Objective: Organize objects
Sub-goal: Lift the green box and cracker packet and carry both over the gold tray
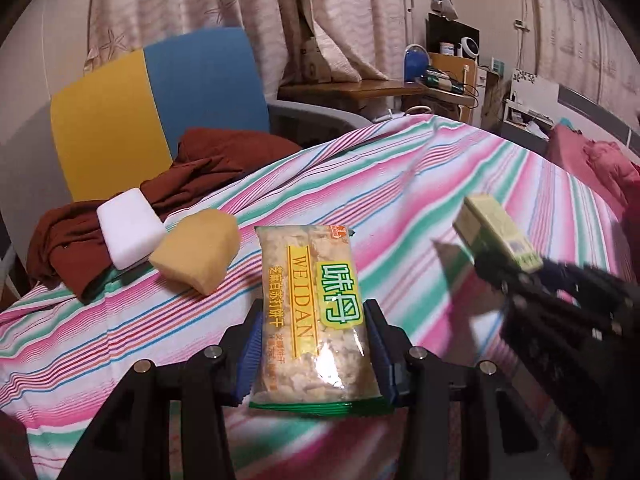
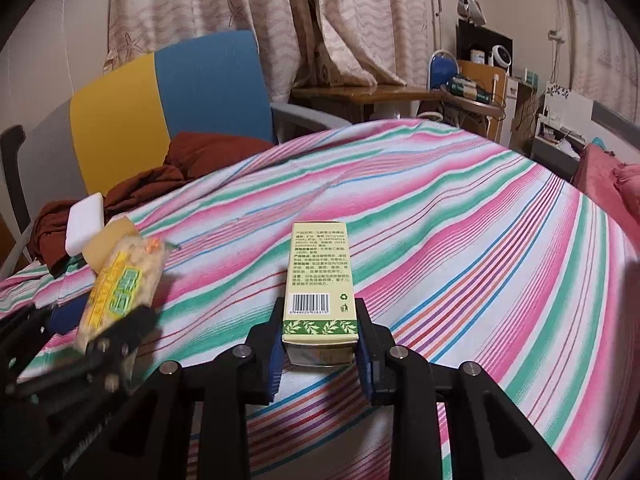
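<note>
- White block (image 1: 130, 226) and tan sponge (image 1: 198, 250) lie touching at the far left edge of the striped bed (image 1: 400, 184), ahead and left of my left gripper (image 1: 314, 344).
- My left jaws are closed on the cracker packet (image 1: 314, 312), gripping its lower half, its long axis pointing straight out from me; this hand is the nearer one to that pile.
- My right gripper (image 2: 320, 340) has its jaws clamped on the green box (image 2: 320, 276), long axis forward, held above open bedspread, well apart from the pile.
</note>
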The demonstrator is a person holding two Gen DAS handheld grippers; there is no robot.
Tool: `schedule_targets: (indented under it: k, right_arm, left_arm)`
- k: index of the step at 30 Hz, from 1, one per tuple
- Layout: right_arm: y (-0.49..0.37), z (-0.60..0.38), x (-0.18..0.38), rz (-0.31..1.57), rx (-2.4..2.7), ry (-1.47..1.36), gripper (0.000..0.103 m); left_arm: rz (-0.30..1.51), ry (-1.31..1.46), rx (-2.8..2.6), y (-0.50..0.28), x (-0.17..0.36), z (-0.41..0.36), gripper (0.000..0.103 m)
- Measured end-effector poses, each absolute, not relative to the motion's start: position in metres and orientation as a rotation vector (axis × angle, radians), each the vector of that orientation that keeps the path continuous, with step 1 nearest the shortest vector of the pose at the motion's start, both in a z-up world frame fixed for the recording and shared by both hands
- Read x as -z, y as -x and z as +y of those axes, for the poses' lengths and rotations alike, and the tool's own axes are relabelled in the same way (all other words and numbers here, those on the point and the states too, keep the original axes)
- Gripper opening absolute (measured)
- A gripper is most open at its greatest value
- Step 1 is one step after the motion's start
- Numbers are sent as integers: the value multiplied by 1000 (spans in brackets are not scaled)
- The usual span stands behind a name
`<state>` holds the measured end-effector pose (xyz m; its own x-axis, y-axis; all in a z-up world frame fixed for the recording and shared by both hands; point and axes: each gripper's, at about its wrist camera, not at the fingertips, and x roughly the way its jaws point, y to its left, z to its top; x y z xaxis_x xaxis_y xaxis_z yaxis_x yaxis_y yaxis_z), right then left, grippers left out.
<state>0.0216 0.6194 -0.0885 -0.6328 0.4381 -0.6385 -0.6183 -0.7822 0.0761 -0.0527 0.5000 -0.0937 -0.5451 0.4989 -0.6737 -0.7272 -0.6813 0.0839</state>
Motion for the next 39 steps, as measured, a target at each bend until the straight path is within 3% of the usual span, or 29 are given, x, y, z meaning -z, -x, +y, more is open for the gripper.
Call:
schedule_targets:
  k: [9,25,39]
  right_arm:
    - [-35,598,75,318,-2395,754,30]
    - [-80,558,62,404,-2443,766,30]
    - [-121,499,51,445,-2474,822,30]
  left_arm:
    - [426,864,-2222,39,93,467,48]
    - [437,771,-2201,-3,82,428,48]
    - [264,903,-2114,-28,71,361,48]
